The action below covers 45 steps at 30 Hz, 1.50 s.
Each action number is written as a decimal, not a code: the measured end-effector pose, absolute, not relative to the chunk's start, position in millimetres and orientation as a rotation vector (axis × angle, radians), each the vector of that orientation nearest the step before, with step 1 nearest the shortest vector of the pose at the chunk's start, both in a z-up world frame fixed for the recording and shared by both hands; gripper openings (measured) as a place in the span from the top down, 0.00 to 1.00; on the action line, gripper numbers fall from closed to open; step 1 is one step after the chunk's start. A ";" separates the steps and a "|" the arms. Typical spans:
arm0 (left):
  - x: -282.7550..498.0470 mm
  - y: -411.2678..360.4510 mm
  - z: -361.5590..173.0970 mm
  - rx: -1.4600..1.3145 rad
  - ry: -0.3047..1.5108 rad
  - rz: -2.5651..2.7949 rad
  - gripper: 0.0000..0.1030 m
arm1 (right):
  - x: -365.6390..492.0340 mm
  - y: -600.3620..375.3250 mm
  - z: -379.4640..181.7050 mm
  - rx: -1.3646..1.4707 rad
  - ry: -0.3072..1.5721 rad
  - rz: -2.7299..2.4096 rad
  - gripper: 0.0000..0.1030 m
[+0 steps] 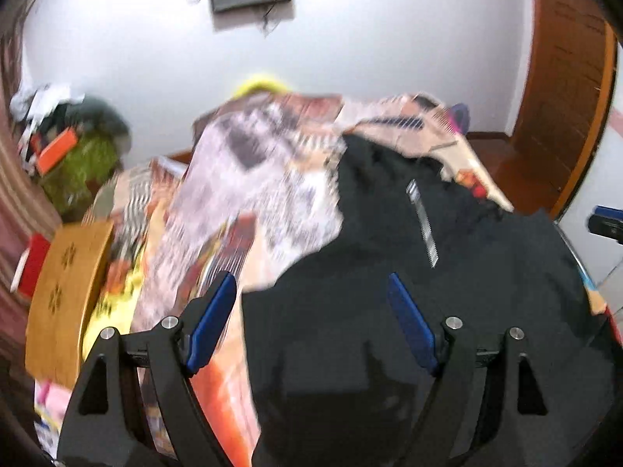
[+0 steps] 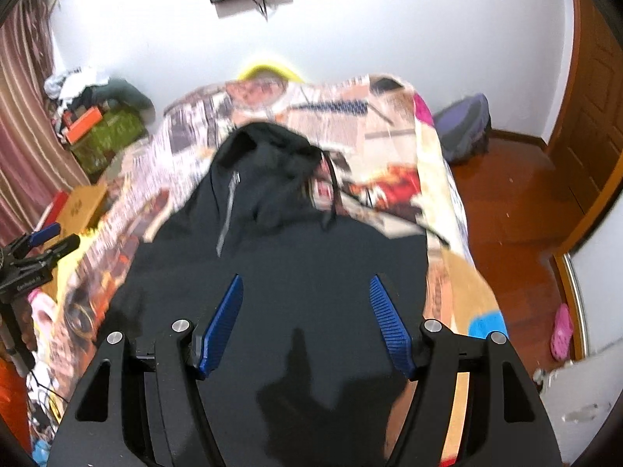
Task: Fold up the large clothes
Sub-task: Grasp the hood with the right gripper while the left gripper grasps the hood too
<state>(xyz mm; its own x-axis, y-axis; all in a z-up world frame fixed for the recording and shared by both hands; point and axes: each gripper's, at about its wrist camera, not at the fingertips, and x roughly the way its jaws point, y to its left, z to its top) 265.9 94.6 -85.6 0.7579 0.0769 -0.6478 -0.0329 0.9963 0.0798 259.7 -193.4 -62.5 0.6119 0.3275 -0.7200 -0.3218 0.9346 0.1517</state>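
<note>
Both grippers, left and right, hang spread and empty above the black hoodie. Hoodie lies flat on the bed, hood toward its far edge.

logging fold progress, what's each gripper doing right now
left gripper: open, holding nothing, above the black hoodie
right gripper: open, holding nothing, above the hoodie

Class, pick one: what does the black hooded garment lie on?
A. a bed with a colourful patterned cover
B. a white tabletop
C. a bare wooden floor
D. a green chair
A: the black hooded garment lies spread over the colourful patterned cover of the bed.
</note>
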 end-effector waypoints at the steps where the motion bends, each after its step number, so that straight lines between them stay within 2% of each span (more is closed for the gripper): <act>1: 272.7 90.6 -80.7 0.072 0.695 0.051 0.23 | 267.8 -190.6 -58.5 0.013 0.821 0.380 0.38; 6: 317.2 73.4 -69.5 0.067 0.674 0.012 0.23 | 311.3 -178.0 -50.0 0.023 0.783 0.363 0.38; 11: 374.2 65.1 -78.3 0.029 0.711 -0.010 0.23 | 364.7 -169.8 -60.7 0.065 0.824 0.345 0.38; 23: 482.9 79.3 -144.2 -0.153 0.865 0.009 0.23 | 484.3 -141.7 -135.3 0.217 1.051 0.306 0.38; 25: 495.8 85.1 -158.4 -0.197 0.891 0.007 0.26 | 499.4 -137.4 -153.1 0.246 1.104 0.303 0.39; 30: 522.2 94.7 -189.6 -0.299 0.958 -0.025 0.53 | 517.6 -130.8 -181.8 0.289 1.164 0.281 0.50; 32: 525.4 94.7 -193.6 -0.319 0.953 -0.033 0.61 | 520.3 -132.5 -191.4 0.319 1.174 0.266 0.58; 33: 525.4 92.2 -194.0 -0.312 0.944 -0.036 0.70 | 521.0 -133.2 -194.9 0.346 1.180 0.279 0.70; 34: 524.7 89.0 -194.1 -0.294 0.942 -0.039 0.75 | 522.2 -132.7 -196.1 0.377 1.183 0.305 0.82; 36: 520.2 79.3 -190.7 -0.220 0.928 -0.024 0.84 | 521.2 -130.1 -194.0 0.376 1.184 0.312 0.87; 40: 503.2 65.5 -172.2 -0.085 0.890 -0.016 0.88 | 501.9 -120.6 -165.4 0.231 1.095 0.326 0.91; 45: 460.5 63.6 -135.5 -0.047 0.834 -0.074 0.88 | 463.9 -129.2 -115.2 0.213 1.011 0.413 0.92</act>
